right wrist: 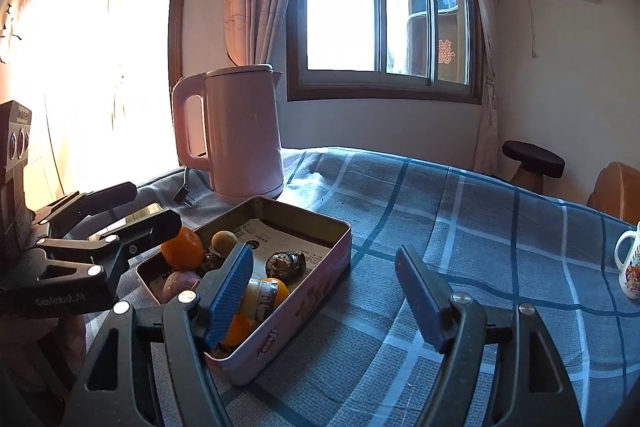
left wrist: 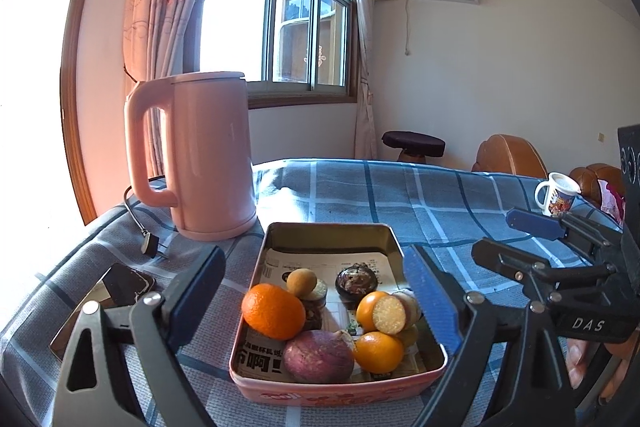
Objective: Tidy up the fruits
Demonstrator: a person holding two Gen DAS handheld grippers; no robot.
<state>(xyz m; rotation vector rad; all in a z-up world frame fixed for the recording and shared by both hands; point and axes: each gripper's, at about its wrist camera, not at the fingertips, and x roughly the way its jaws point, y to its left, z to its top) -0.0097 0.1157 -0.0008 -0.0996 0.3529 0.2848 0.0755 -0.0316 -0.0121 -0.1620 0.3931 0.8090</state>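
While both tongs, left and right, gape wide and empty, lift them clear of the tin without bumping fruit.

The fruits lie in the tin on the table, the kettle just behind it.

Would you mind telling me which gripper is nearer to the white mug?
Right. The right gripper sits between the tin and the white mug; the left gripper is at the tin, farther from the mug.
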